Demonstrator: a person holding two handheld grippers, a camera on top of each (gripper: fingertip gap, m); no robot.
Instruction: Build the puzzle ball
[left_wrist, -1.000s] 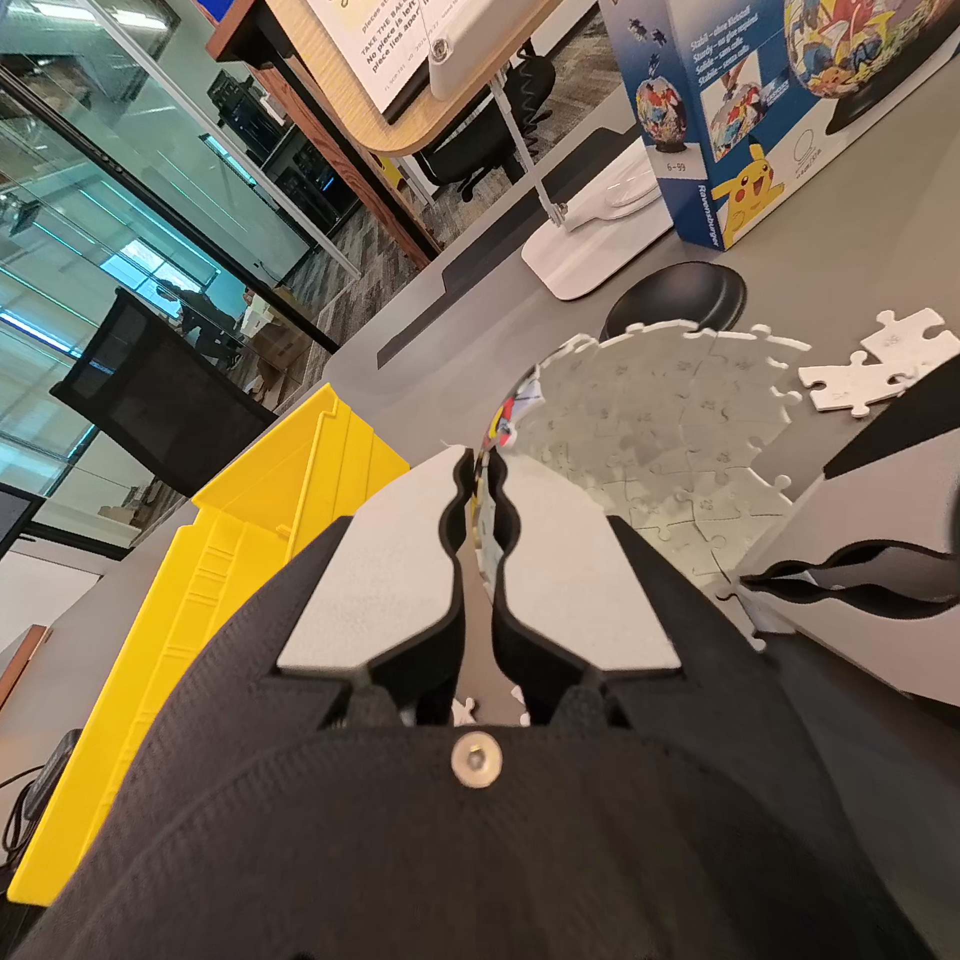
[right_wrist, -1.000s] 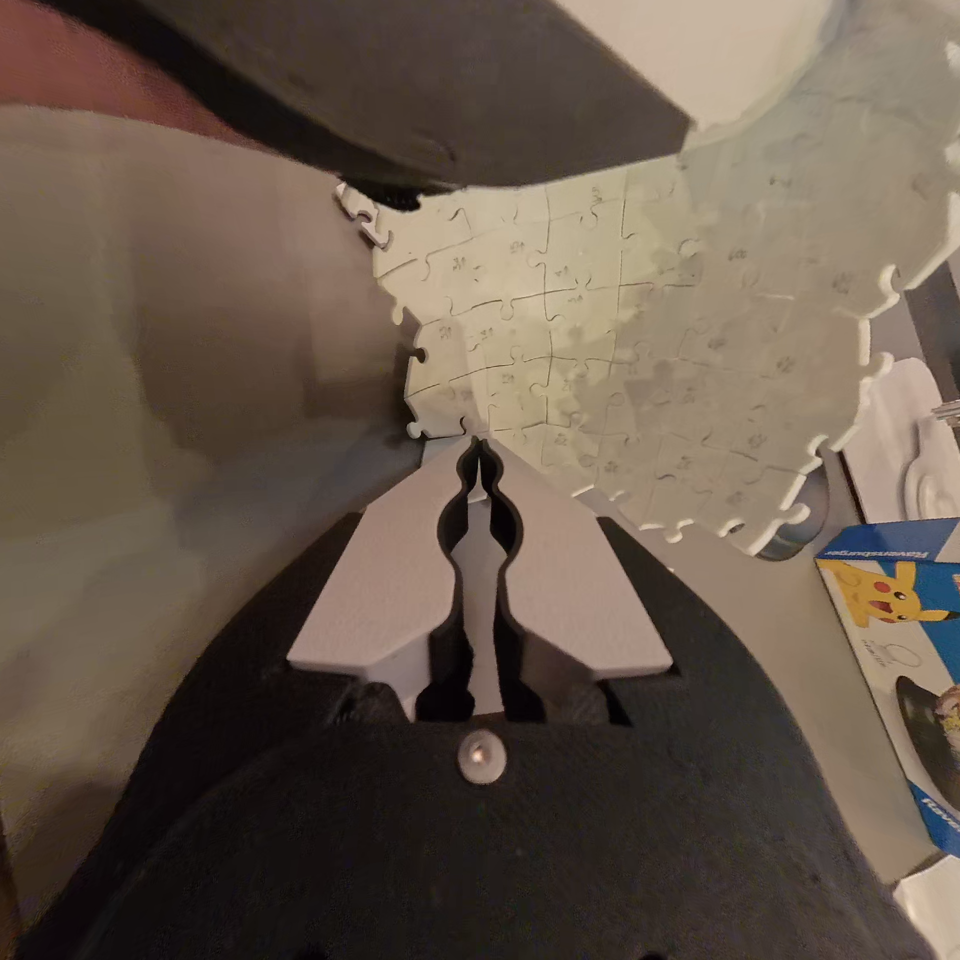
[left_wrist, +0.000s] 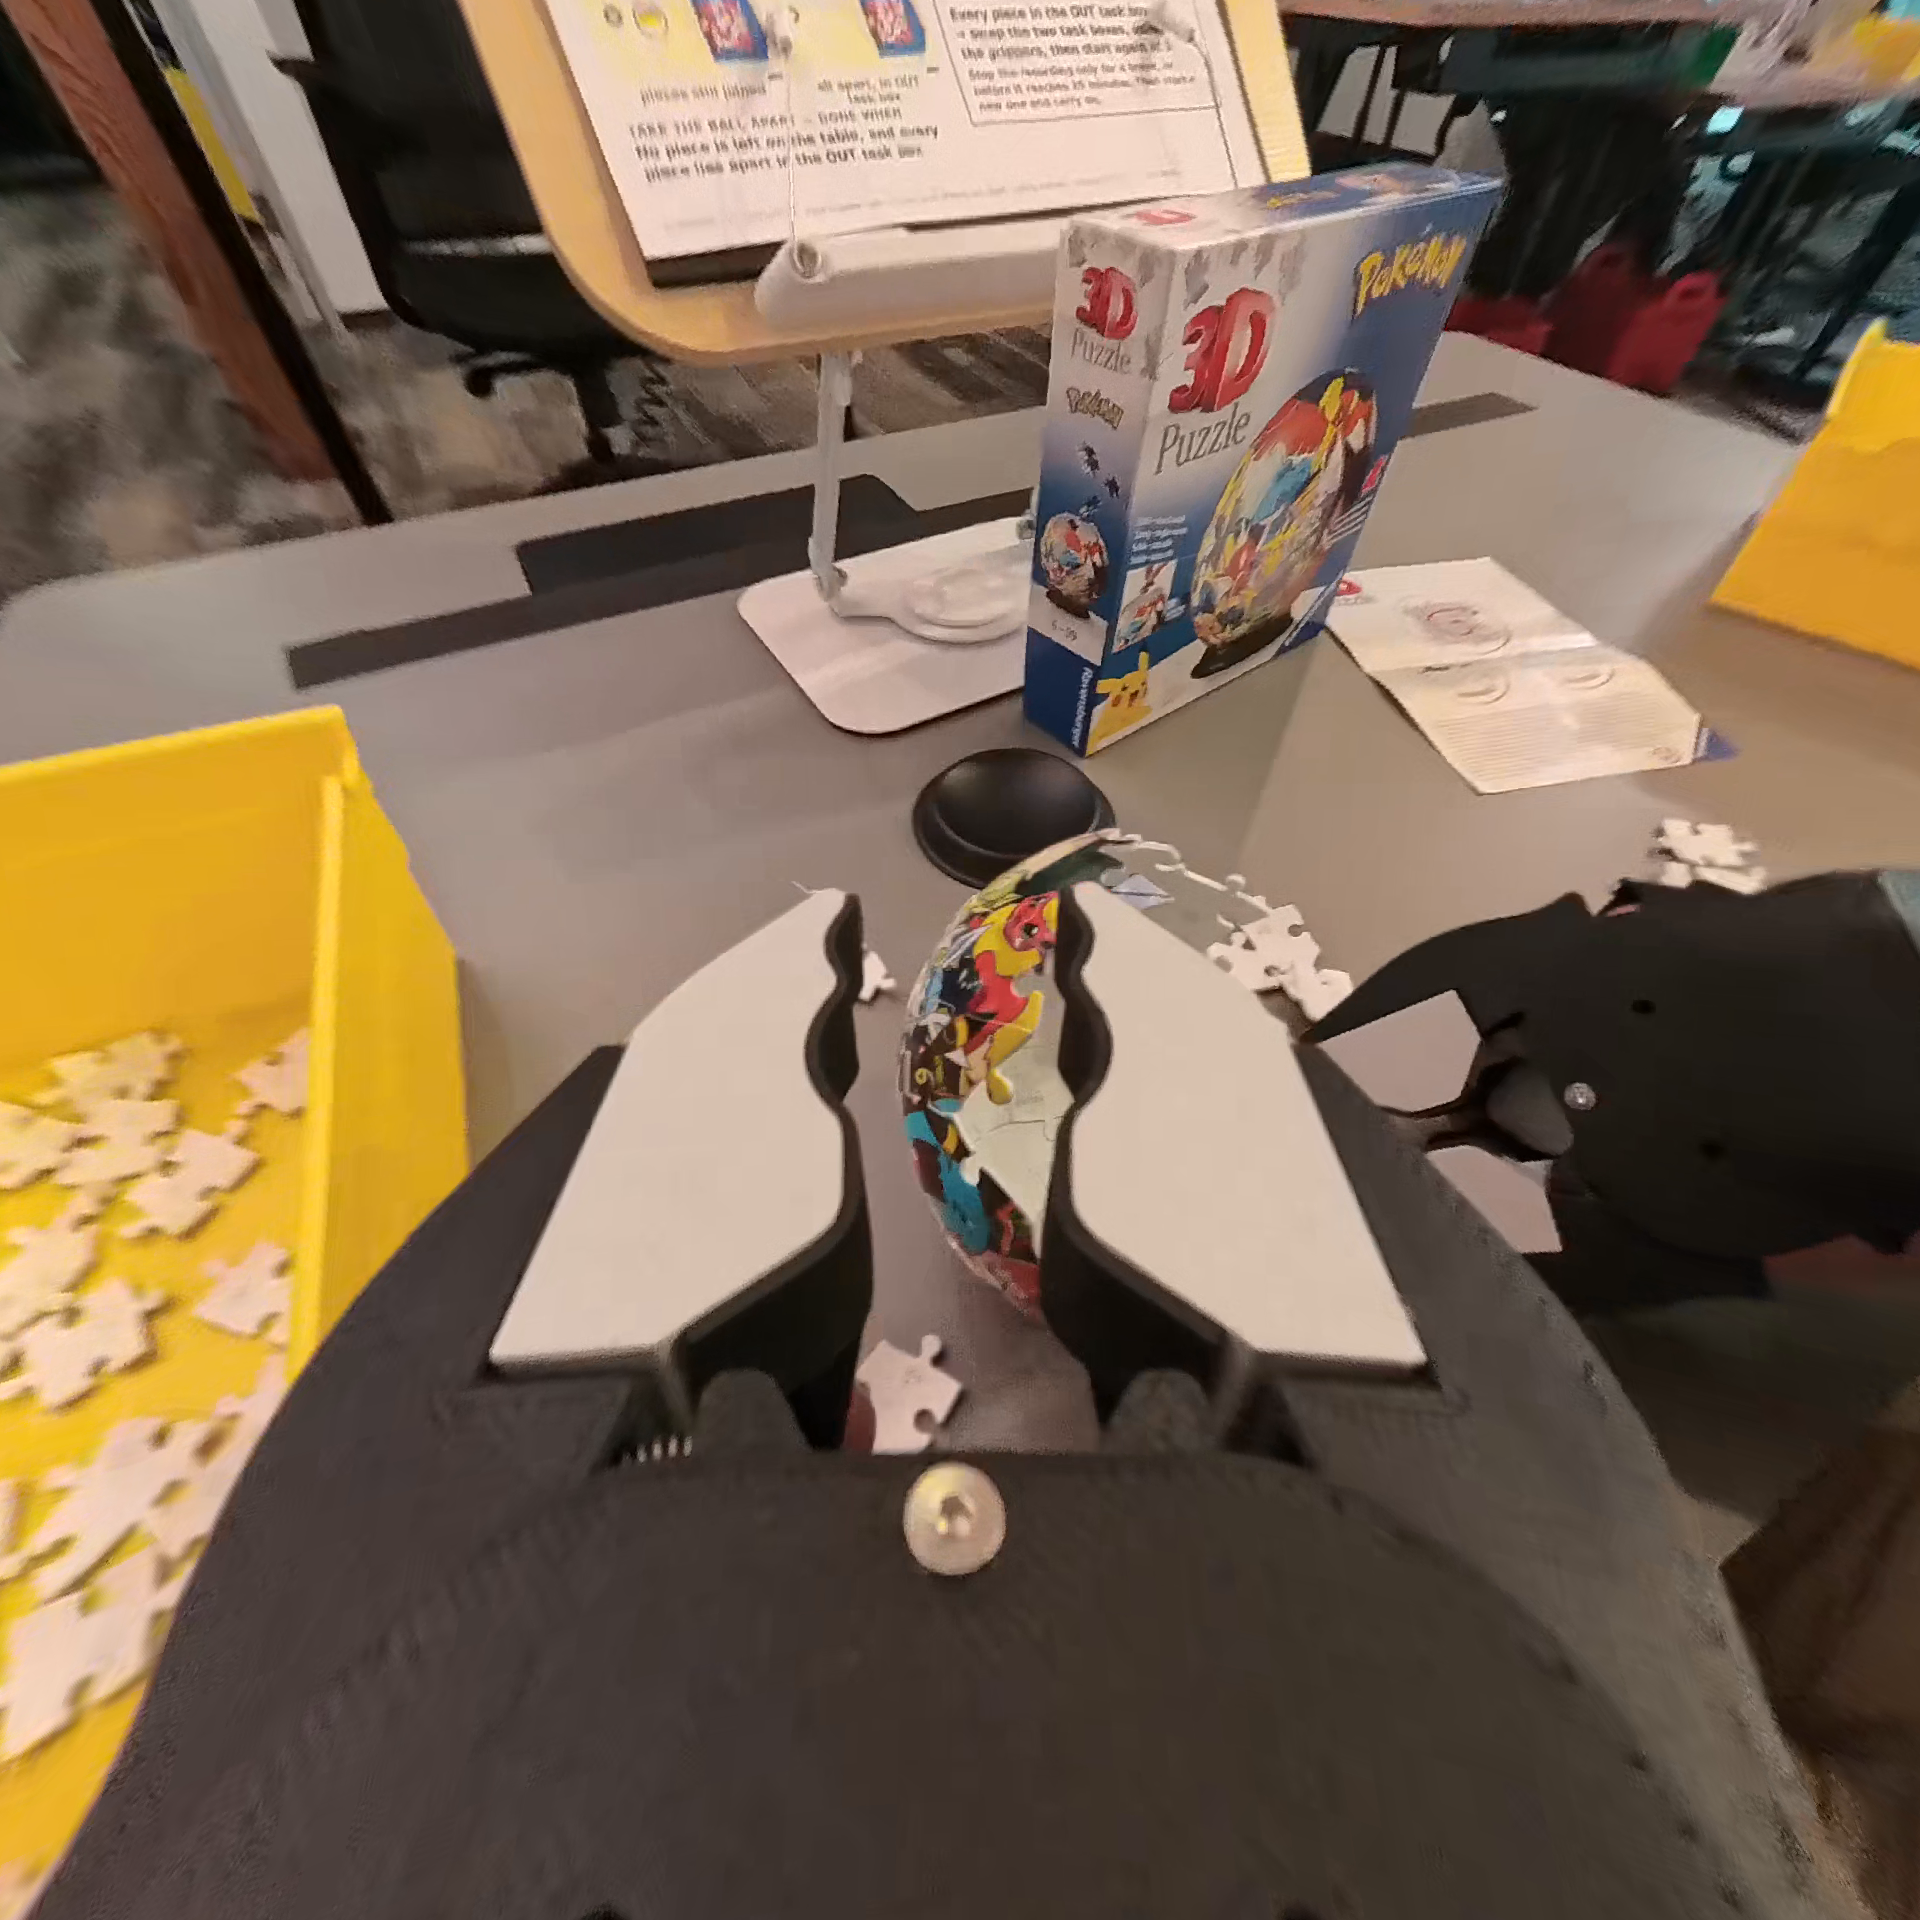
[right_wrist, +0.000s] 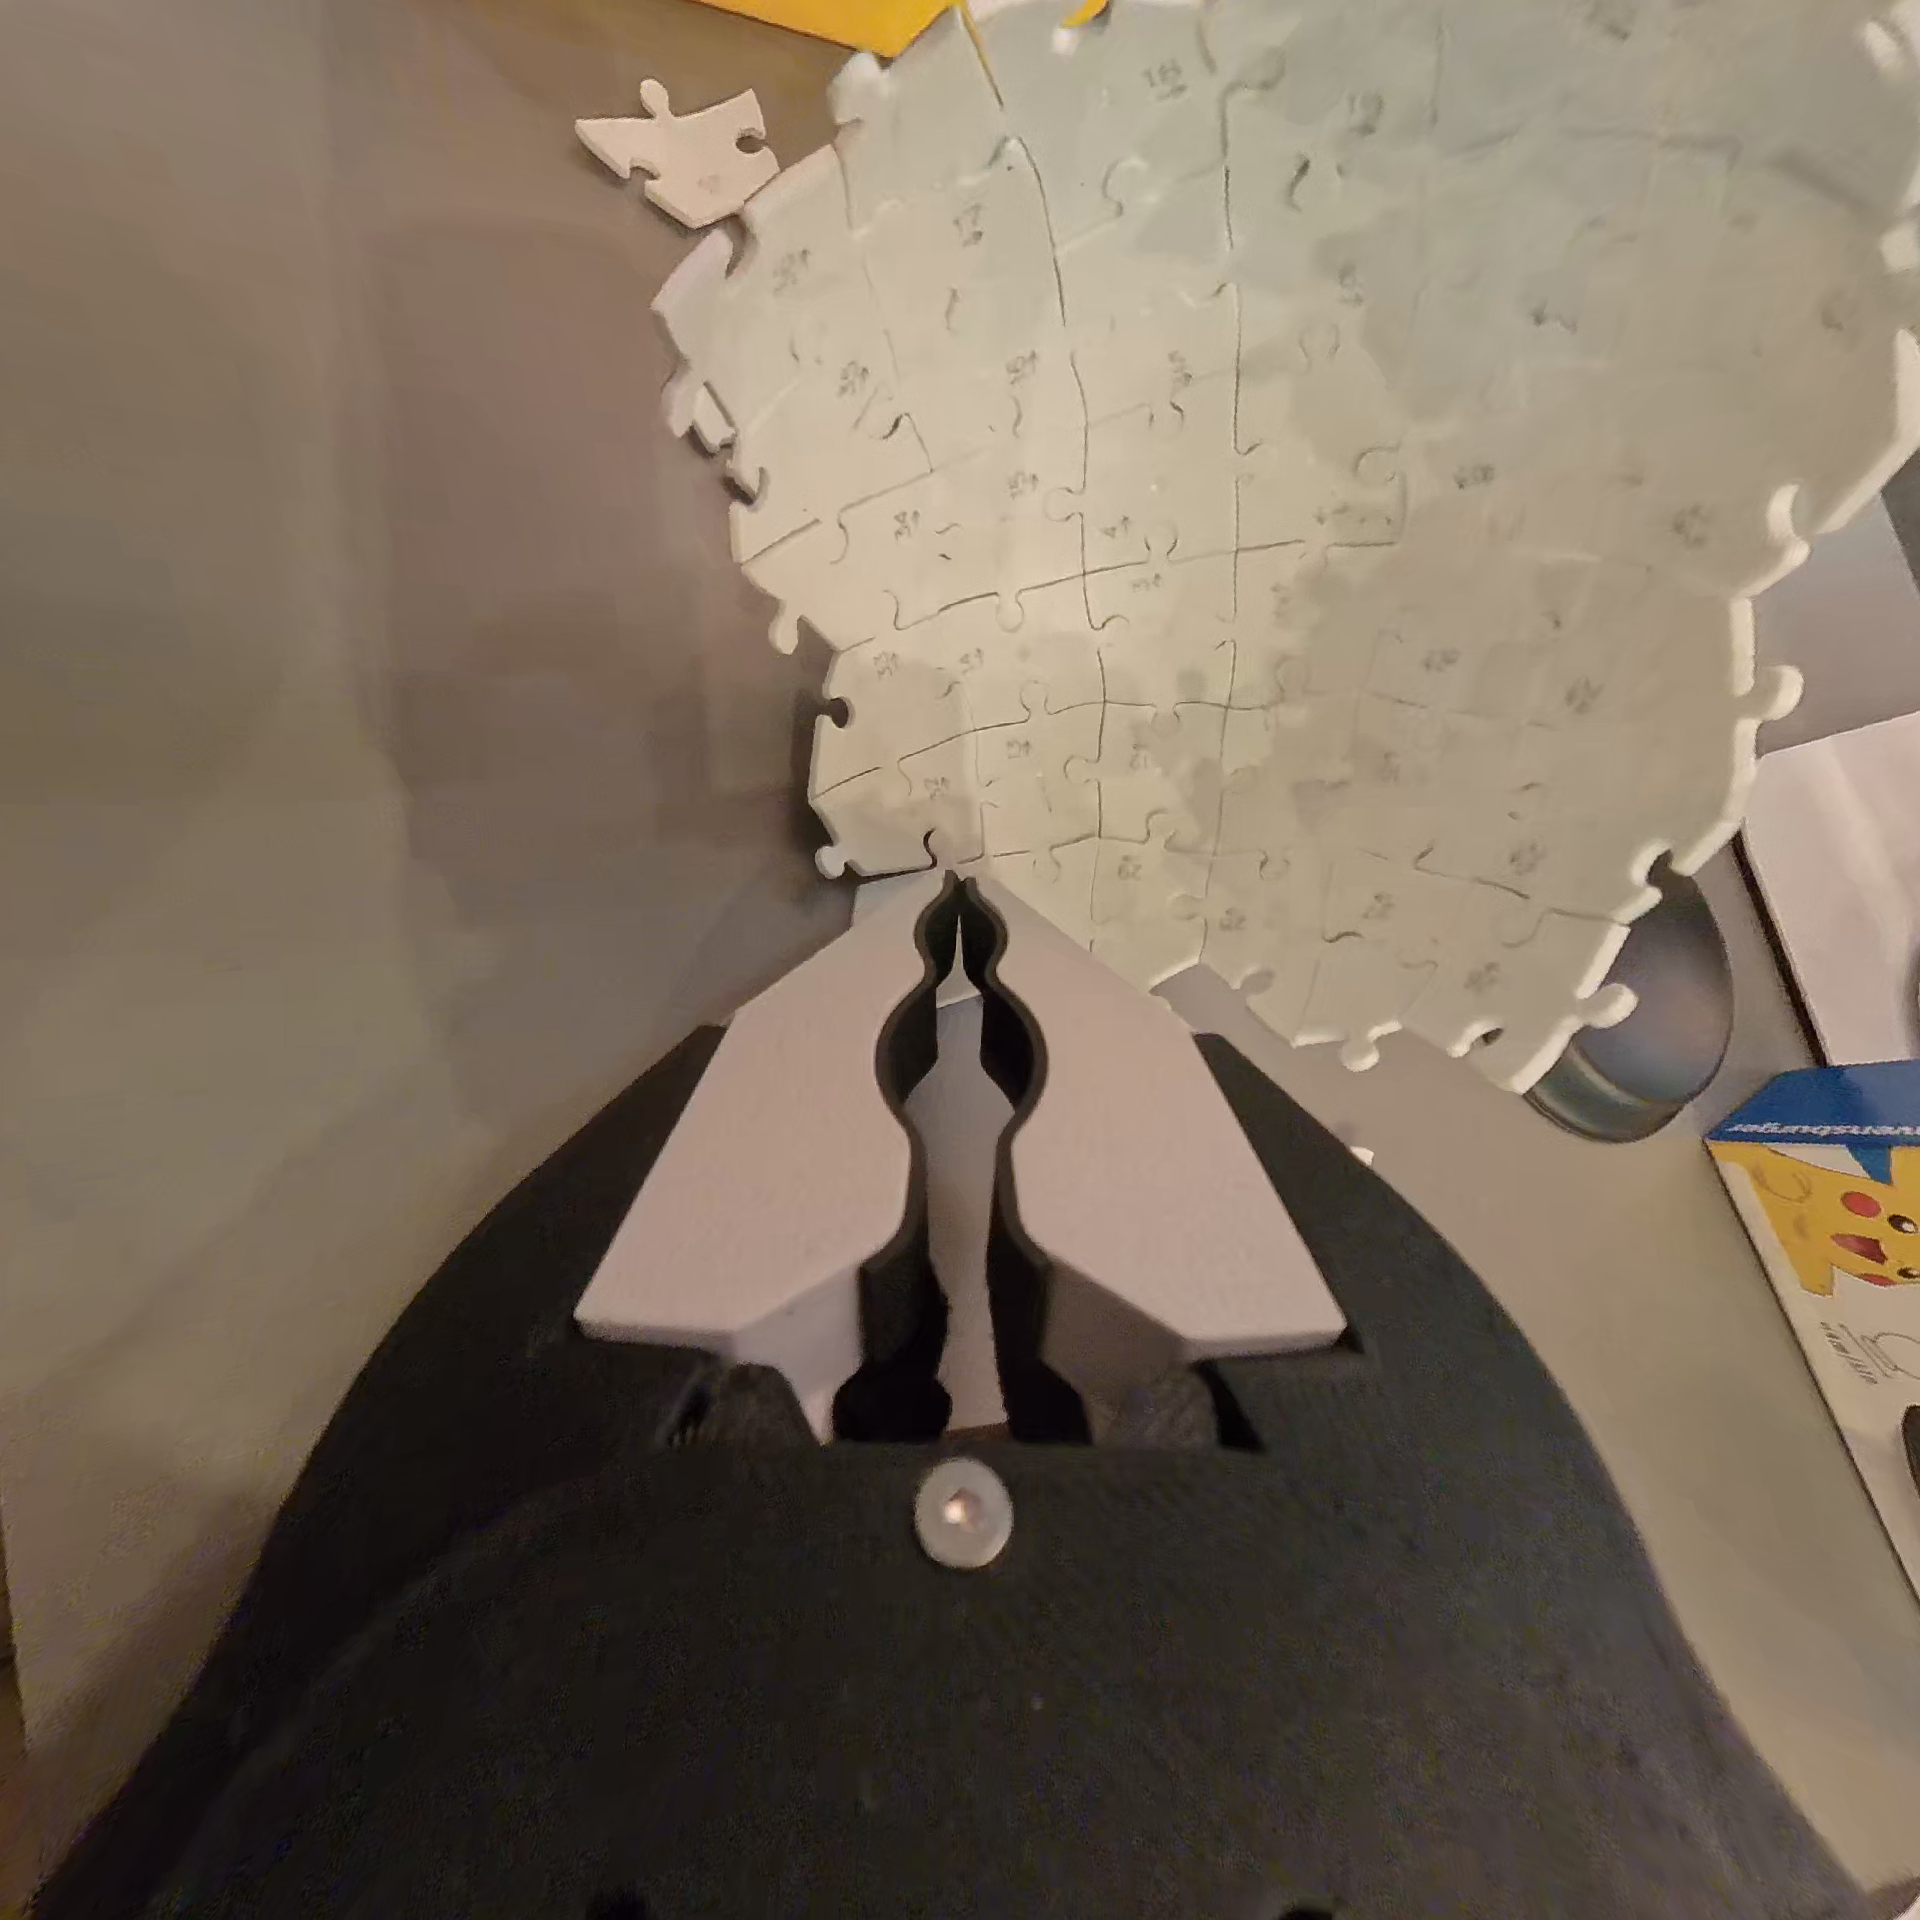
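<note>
Puzzle ball shell (right_wrist: 1247, 540) | right gripper (right_wrist: 961, 883) pinching rim | left gripper (left_wrist: 961, 1039) spread astride | stand (left_wrist: 1013, 810) behind

Shell (left_wrist: 977, 1091): partly built curved section of the ball, many pieces locked together, jagged unfinished rim.
Outside: bright cartoon print in red, yellow, blue and black.
Inside (right_wrist: 1247, 520): pale, matt, small marks on each piece.
Pose: on edge, print facing left, hollow facing right.
Stand (left_wrist: 1013, 816): black, round, on the desk just beyond the shell.
Loose pieces (left_wrist: 1283, 961): white side up, on the desk right of the shell; one (left_wrist: 906, 1392) near; more in the yellow bin (left_wrist: 125, 1195), left.
</note>
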